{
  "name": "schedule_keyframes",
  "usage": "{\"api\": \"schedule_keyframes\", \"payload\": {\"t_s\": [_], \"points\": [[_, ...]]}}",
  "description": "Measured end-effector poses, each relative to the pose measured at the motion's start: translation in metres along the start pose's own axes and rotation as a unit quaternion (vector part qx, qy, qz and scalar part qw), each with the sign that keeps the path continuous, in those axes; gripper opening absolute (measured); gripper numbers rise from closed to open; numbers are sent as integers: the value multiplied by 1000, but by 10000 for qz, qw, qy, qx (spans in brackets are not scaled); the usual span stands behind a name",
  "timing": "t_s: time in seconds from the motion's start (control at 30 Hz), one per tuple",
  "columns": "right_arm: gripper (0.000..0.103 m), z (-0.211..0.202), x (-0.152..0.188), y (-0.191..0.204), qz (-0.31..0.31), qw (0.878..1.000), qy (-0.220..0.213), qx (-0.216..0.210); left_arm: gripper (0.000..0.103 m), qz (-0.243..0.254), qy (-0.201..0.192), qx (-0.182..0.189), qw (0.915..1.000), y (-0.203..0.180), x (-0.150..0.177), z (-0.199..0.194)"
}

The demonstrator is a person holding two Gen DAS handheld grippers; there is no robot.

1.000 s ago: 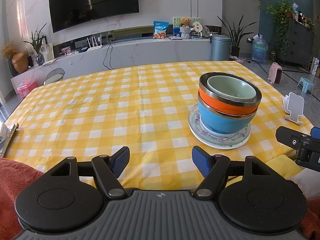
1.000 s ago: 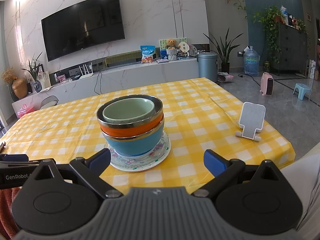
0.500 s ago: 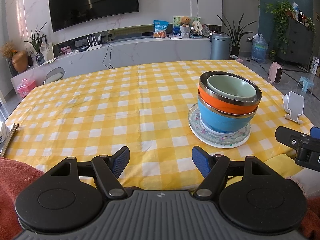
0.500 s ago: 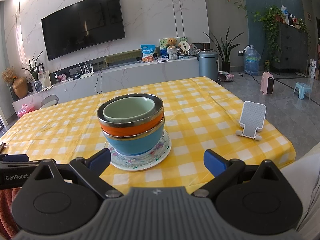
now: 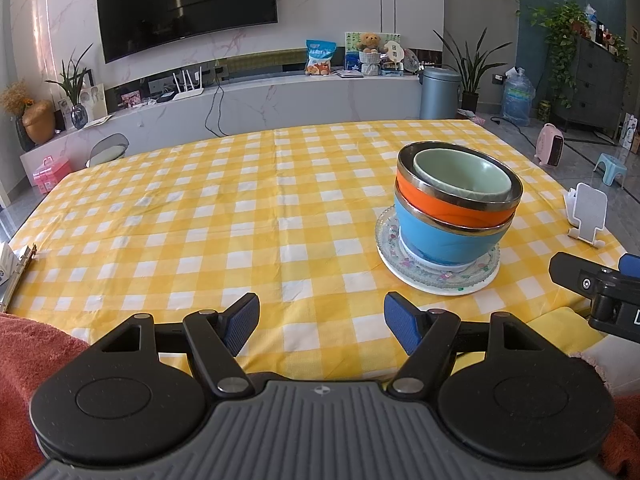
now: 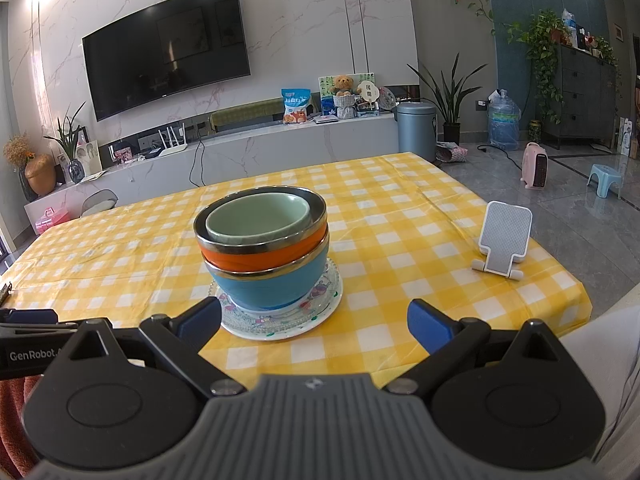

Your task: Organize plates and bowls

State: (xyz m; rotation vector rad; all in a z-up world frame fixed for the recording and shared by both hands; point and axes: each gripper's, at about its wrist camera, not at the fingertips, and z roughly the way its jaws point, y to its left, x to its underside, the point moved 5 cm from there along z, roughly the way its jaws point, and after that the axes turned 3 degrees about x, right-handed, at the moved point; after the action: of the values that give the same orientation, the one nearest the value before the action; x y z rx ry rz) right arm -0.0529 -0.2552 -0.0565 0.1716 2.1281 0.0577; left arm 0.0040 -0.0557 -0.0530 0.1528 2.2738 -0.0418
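A stack stands on the yellow checked tablecloth (image 5: pixel 200 216): a pale green bowl (image 5: pixel 460 176) nested in an orange steel-rimmed bowl (image 5: pixel 448 208), in a blue bowl (image 5: pixel 440 240), on a flowered plate (image 5: pixel 436 276). The stack also shows in the right wrist view, with green bowl (image 6: pixel 256 216), orange bowl (image 6: pixel 264 258), blue bowl (image 6: pixel 272 288) and plate (image 6: pixel 280 320). My left gripper (image 5: pixel 320 320) is open and empty, near the table's front edge, left of the stack. My right gripper (image 6: pixel 314 320) is open and empty, just in front of the plate.
A white phone stand (image 6: pixel 502 240) stands on the table right of the stack; it also shows in the left wrist view (image 5: pixel 586 216). A clipboard (image 5: pixel 16 272) lies at the table's left edge. Beyond the table are a TV wall, a counter and a bin (image 6: pixel 416 130).
Both grippers have drifted very slightly; the stack sits a touch higher in both views. Nothing was taken hold of or let go.
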Motion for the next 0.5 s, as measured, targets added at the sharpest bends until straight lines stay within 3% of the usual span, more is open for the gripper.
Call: {"api": "schedule_keyframes", "payload": {"t_s": [0.5], "points": [[97,1,2,0,7,10000,21,-6,84,-10,0,1,10000,1,1,0]]}}
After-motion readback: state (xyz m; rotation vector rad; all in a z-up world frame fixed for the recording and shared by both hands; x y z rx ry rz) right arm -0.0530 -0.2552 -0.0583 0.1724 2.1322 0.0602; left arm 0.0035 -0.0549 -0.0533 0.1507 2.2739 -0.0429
